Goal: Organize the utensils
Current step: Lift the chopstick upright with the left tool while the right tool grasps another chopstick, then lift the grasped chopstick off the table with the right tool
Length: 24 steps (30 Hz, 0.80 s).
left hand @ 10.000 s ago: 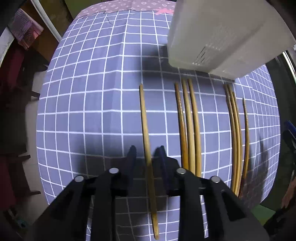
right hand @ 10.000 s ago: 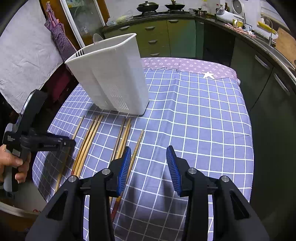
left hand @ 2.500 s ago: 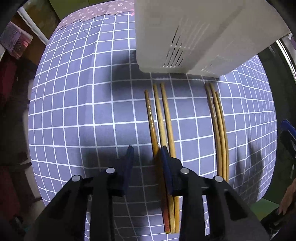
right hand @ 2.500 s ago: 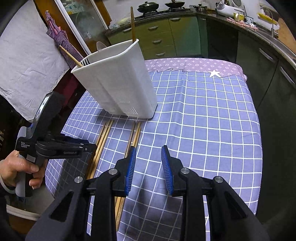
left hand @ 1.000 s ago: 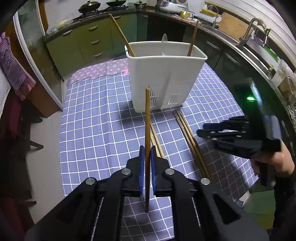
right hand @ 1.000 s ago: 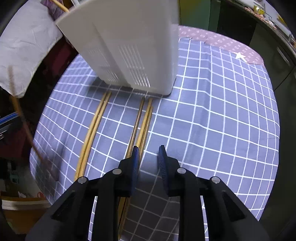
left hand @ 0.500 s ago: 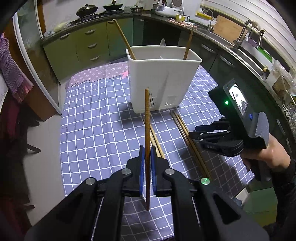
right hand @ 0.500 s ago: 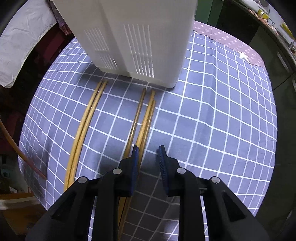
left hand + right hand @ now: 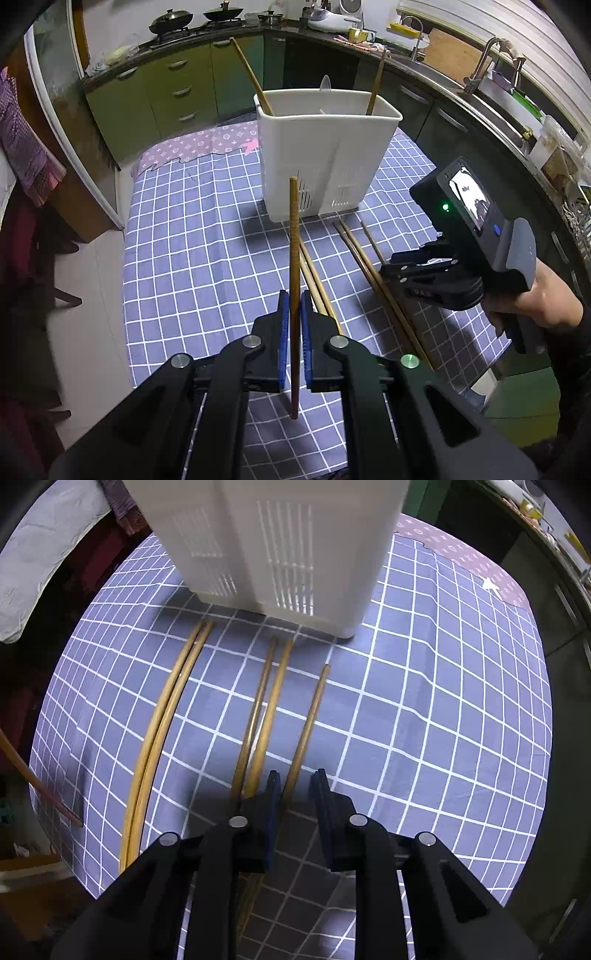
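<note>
In the left wrist view my left gripper (image 9: 292, 325) is shut on a brown chopstick (image 9: 293, 236) that stands upright above the checked cloth. Behind it stands the white utensil holder (image 9: 325, 158), with two chopsticks (image 9: 376, 83) and a spoon tip in it. In the right wrist view my right gripper (image 9: 295, 786) points down at the cloth. Its jaws are closing around the rightmost lying chopstick (image 9: 308, 727), which rests against the left finger only. Two chopsticks (image 9: 260, 716) lie just to its left and another pair (image 9: 162, 720) further left. The holder (image 9: 280, 546) is close ahead.
The table's blue checked cloth (image 9: 192, 236) ends at edges on the left and near side. A hand (image 9: 535, 299) holds the right gripper's body (image 9: 465, 236) over the table's right side. Green kitchen cabinets (image 9: 147, 92) and a counter stand behind.
The right gripper has sunk toward the cloth and narrowed its jaws, and the rightmost chopstick now lies apart from the other two. The left gripper keeps its chopstick upright and still.
</note>
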Tool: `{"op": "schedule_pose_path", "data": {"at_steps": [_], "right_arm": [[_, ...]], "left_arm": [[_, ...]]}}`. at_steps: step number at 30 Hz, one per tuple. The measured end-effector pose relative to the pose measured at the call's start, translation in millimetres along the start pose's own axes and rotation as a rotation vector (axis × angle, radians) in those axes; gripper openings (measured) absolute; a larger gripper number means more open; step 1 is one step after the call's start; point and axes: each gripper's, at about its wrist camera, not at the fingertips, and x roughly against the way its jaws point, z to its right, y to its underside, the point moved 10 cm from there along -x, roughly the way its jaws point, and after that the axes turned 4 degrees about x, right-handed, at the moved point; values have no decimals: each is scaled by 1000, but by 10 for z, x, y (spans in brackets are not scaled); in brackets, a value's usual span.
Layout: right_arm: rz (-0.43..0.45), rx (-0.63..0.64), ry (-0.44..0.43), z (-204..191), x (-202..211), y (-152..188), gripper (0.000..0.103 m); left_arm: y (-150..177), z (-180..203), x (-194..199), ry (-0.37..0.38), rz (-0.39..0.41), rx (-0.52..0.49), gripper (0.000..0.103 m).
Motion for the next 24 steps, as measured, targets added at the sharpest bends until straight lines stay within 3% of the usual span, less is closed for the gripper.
{"op": "schedule_pose_path", "data": {"at_steps": [2,7,11,15,20,24], "right_arm": [[0,13,16,5,-6,-11,20],[8,13,10,-142,-40,-106,8],[43,-13,-25,-96,-1,-145,7],[125,-27,-60,-31,291,-125,7],[286,-44,-102,14,834,-69,7],[396,-46,-91,99,1245,95,7]], "left_arm": [[-10,-5,-3,0,0,-1,7],[1,-11,-1,-2,-5,-6,7],[11,-30,14,-2,-6,-4,7],[-12,-42,37,2,1,-3,7],[-25,-39,86,4,20,-10,7],[-16,-51,99,2,23,-12,7]]}}
